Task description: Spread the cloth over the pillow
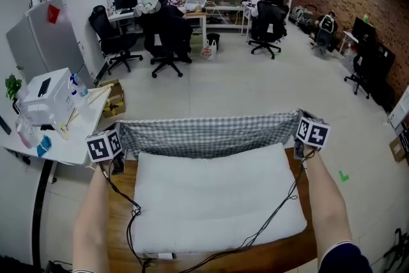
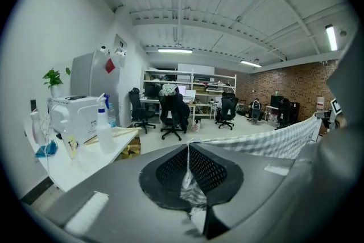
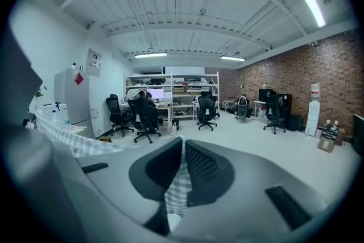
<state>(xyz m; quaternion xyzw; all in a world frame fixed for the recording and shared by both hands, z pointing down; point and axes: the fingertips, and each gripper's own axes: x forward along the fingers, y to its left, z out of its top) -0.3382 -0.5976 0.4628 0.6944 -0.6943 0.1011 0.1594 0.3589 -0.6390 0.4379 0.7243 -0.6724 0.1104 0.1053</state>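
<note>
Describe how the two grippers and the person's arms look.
The grey plastic left gripper and right gripper each have black mesh-textured pads and a white cube with black square markers. Thin black cables trail from both. A dark sleeve shows on the right arm.

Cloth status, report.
Left tongs, right tongs each shut on a cloth corner. Cloth stretched along pillow's far edge, pillow uncovered. Cables trail over pillow.

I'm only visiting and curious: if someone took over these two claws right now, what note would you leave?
Left claw: shut on one corner of the cloth.
Right claw: shut on the other corner.
Cloth: stretched between them along the far edge of the pillow.
Pillow: flat on the wooden table, uncovered.
Done: cloth gripped.
Left: probably draw it over the pillow, then release.
</note>
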